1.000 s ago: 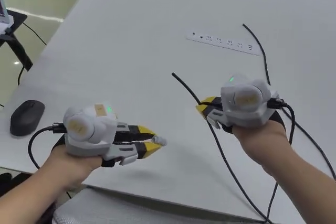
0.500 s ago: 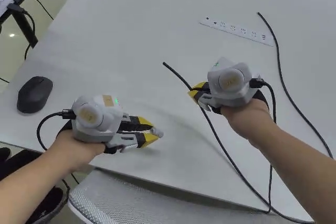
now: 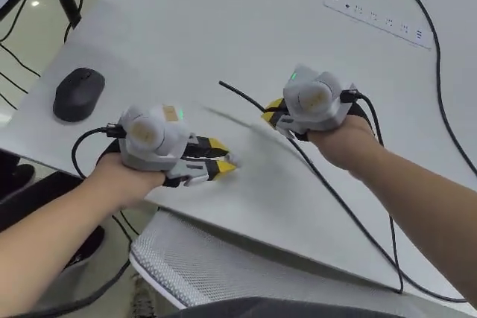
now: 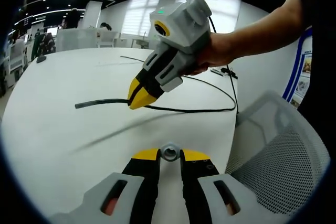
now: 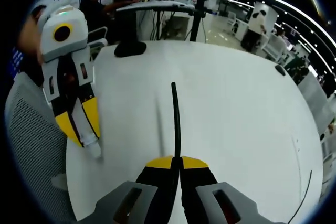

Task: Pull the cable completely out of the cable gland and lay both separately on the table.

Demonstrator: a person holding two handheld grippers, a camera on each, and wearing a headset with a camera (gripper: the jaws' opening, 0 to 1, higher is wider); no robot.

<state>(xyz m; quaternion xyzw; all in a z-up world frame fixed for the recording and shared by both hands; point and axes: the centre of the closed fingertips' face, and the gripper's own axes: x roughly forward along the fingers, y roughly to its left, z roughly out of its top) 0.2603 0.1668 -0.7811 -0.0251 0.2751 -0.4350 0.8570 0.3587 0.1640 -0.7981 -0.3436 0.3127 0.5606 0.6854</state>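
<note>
The left tool [image 4: 169, 157] is closed on the grey cable gland [image 4: 169, 150] at its jaw tips, over the near edge of the white surface [image 3: 223, 27]. The right tool [image 5: 177, 162] is clamped on the black cable [image 5: 175, 108], whose free end projects beyond its jaws. Cable and gland are apart. A mouse [image 3: 78, 94] lies on the surface, well left.

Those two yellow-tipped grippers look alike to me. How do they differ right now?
The left gripper is shut on a small grey gland, while the right gripper is shut on a long black cable. The left gripper sits near the edge of the table nearest the person; the right gripper is farther in. Both have yellow tips and white bodies, and their tips point roughly toward each other.
</note>
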